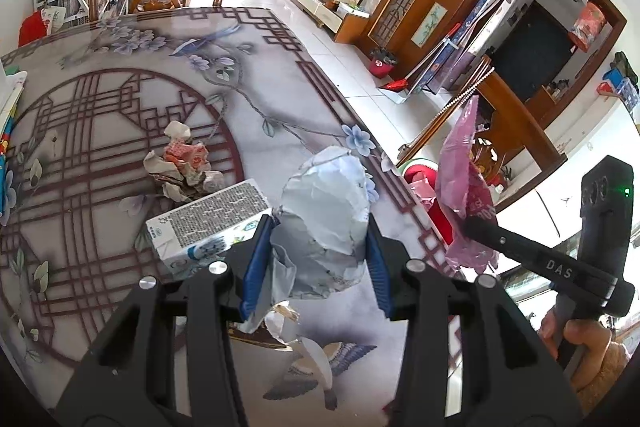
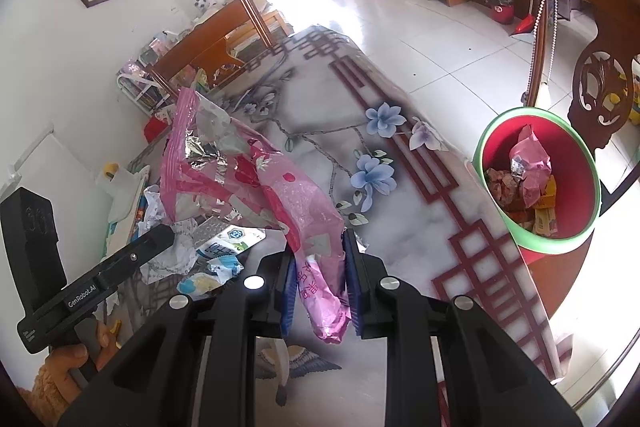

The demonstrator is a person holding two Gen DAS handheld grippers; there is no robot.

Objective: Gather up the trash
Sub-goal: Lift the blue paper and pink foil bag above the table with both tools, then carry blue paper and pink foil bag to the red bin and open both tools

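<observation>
The left claw [image 1: 320, 251] is clenching a crumpled pale grey-blue paper wad [image 1: 326, 211] between its two blue pads, holding it just above the counter [image 1: 120, 115] near that counter's right edge. The wad is creased and dented, with a torn white flap hanging down by the left pad. The right claw [image 2: 320, 283] is gripping a pink foil wrapper [image 2: 272, 195] by its lower end; the wrapper is rising up and away from the pads, flaring open at the top so that its silver lining is showing. It is printed with red marks and characters and is badly wrinkled. In the left wrist view the same wrapper is hanging over the counter's right edge, above the bin.

One bin [image 2: 536, 187], red inside with a green rim, is standing on the floor just beside the counter's right edge, and it is already holding several wrappers, one of them pink.

Three loose pieces are lying on the counter behind the left claw: one white carton with a dotted grey panel [image 1: 208, 223], lying on its side just left of the grey wad; one crumpled red-and-white paper clump [image 1: 184, 167] behind it toward the counter's middle; and one small white scrap [image 1: 178, 129] touching that clump's far side. Torn white bits [image 1: 286, 323] are lying under the left claw.
</observation>
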